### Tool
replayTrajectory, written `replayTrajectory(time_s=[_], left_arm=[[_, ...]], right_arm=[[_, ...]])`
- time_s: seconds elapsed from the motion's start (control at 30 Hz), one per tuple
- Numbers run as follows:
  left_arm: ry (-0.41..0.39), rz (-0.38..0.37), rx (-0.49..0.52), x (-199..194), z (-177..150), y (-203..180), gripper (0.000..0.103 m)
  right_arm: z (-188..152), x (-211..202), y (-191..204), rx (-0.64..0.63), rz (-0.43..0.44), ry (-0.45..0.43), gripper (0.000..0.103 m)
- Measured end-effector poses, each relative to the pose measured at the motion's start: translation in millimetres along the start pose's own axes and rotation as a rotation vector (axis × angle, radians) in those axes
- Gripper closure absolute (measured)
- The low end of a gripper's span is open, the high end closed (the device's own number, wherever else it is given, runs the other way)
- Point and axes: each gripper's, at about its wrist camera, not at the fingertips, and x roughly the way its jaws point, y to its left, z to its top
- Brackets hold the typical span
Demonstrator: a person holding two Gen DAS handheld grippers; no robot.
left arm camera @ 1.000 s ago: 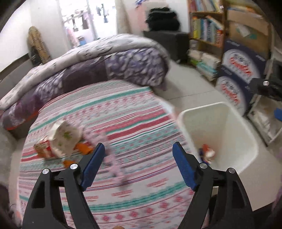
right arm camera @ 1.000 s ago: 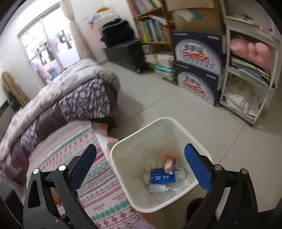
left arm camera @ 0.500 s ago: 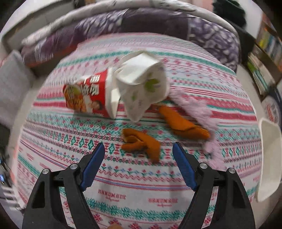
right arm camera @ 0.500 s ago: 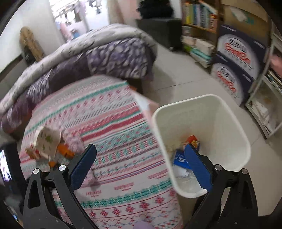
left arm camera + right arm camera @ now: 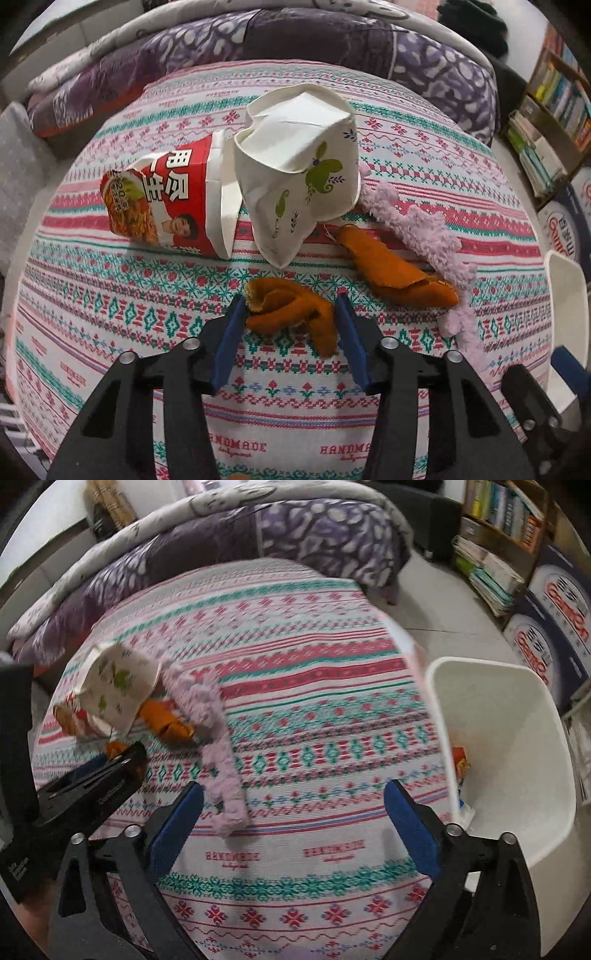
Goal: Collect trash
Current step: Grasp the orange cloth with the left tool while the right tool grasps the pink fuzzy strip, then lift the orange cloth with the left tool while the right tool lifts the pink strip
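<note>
On the striped bedspread lies a curled orange peel. My left gripper is closing on it, and both blue pads touch its sides. Beyond it lie a red noodle cup on its side, a crushed white paper cup with green leaves, a second orange peel and a lilac fuzzy strip. My right gripper hangs over the bedspread, its jaws wide and closing a little. Only the end of the fuzzy strip lies beside its left finger, with no pad on it.
A white bin stands on the floor off the bed's right edge, with wrappers inside. A purple quilt is bunched at the far end. Bookshelves and printed boxes line the right wall.
The left gripper came down onto the near orange peel and its jaws narrowed around it. The right gripper swung from over the bin to over the bedspread.
</note>
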Motion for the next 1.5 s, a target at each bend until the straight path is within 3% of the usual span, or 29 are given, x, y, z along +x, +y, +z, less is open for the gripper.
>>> replayTrajectory(time_s=[0.07,0.13,0.37,0.43,0.53,0.83,1.07,1.27,1.5], left_arm=[[0.000,-0.012,-0.005,-4,-1,4,0.061],[-0.008,-0.012,-0.012,-9,-3,11,0.062],[-0.068,-0.007,-0.037,-36,-5,35,0.062],[-0.083,-0.005,-0.042,-42,-3,39,0.062],[-0.110,-0.003,-0.051,-52,-3,46,0.062],[-0.256,0.002,-0.051,-98,0,52,0.062],[-0.353,0.025,-0.048,-122,0,51,0.062],[-0.385,0.048,-0.050,-126,-2,50,0.062],[-0.406,0.056,-0.052,-132,-2,48,0.062]], right_arm=[[-1,4,8,-0.032,0.003,0.007,0.023],[-3,10,18,-0.067,0.003,0.017,0.033],[-7,32,38,-0.132,-0.033,0.052,0.052],[-7,30,43,-0.154,-0.032,0.034,0.078],[-6,25,50,-0.150,-0.011,0.021,0.079],[8,-37,52,-0.069,0.096,-0.211,0.080],[10,-61,55,-0.079,0.104,-0.330,0.080],[8,-76,54,-0.095,0.065,-0.417,0.080],[7,-76,53,-0.106,0.062,-0.406,0.079]])
